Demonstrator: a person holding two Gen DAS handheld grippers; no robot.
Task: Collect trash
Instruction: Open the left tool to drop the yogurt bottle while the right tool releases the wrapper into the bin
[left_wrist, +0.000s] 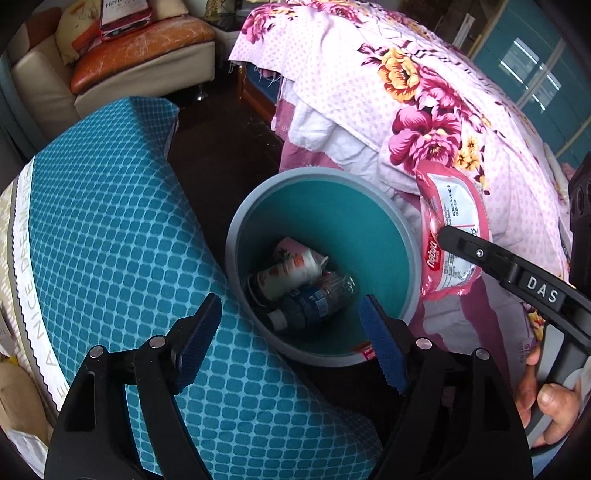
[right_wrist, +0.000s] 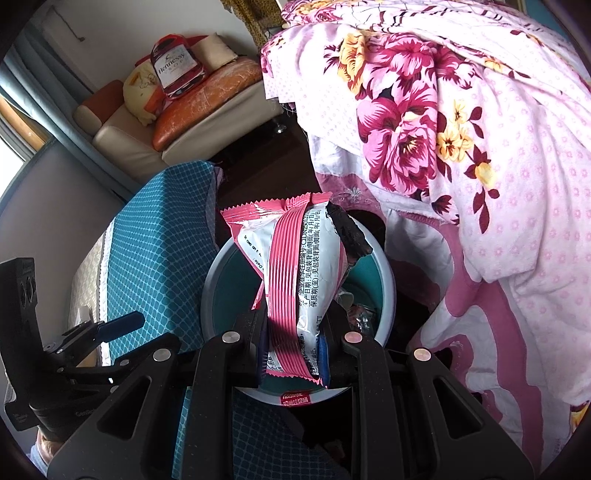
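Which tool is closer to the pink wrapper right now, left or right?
Right. The right tool is shut on the pink wrapper, holding it over the bin. The left tool is open and empty above the bin, apart from the wrapper.

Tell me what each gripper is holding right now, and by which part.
The right gripper clamps the pink and white snack wrapper by its lower end, over the trash bin. The left gripper is open and holds nothing.
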